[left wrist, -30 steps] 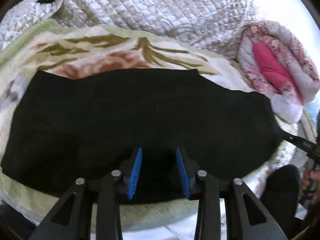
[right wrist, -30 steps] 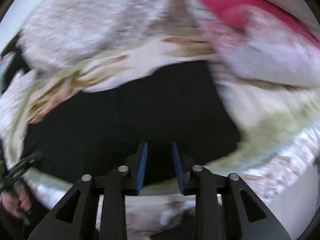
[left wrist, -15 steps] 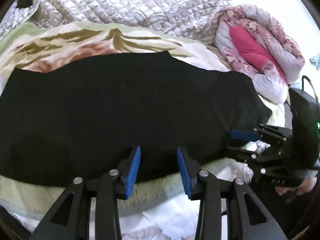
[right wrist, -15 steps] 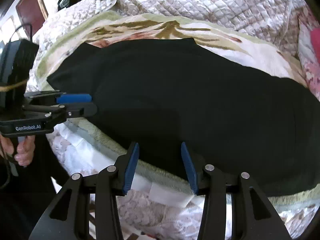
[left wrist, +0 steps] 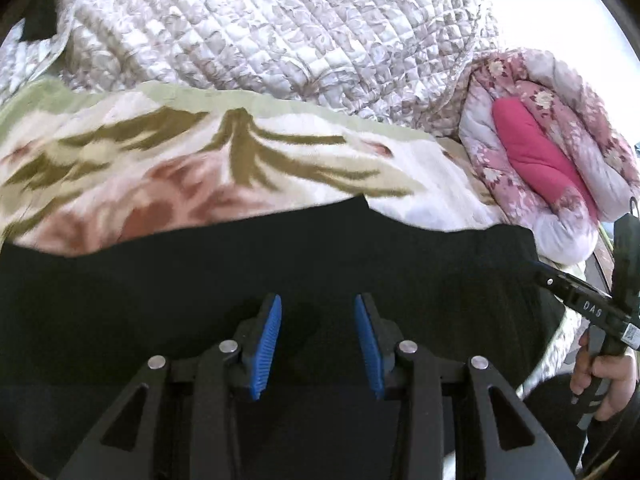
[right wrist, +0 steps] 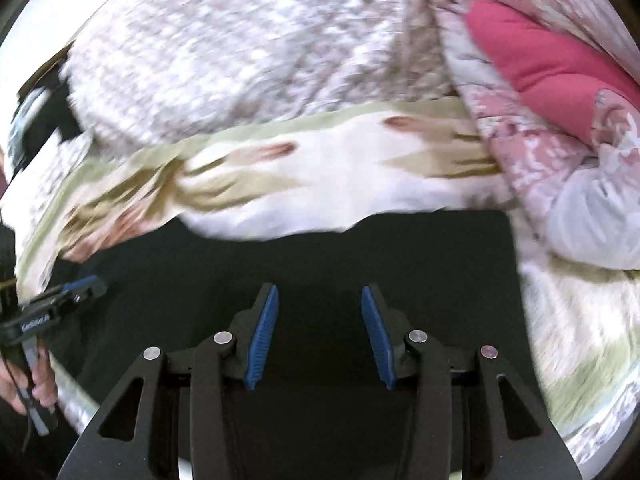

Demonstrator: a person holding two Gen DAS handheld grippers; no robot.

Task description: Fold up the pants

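Note:
Black pants (left wrist: 160, 300) lie flat across a floral blanket (left wrist: 200, 168) on a bed, stretching from left to right. My left gripper (left wrist: 318, 308) hovers over their near edge, blue pads apart, with only dark cloth showing below the gap. In the right wrist view the pants (right wrist: 440, 260) end in a straight edge at the right. There my right gripper (right wrist: 318, 300) stands open above the cloth. Each gripper shows in the other's view: the right gripper (left wrist: 580, 300) by the pants' right end, the left gripper (right wrist: 76, 288) at the far left.
A grey-white quilt (left wrist: 260, 32) is heaped behind the blanket. A rolled pink floral comforter (left wrist: 540, 140) lies at the right, just beyond the pants' end. A person's hand (left wrist: 604, 380) holds the right gripper's handle. The bed's near edge runs below the pants.
My left gripper has come forward over the pants after drawing back to the bed's edge. The right gripper swung from the pants' left part back to their right end.

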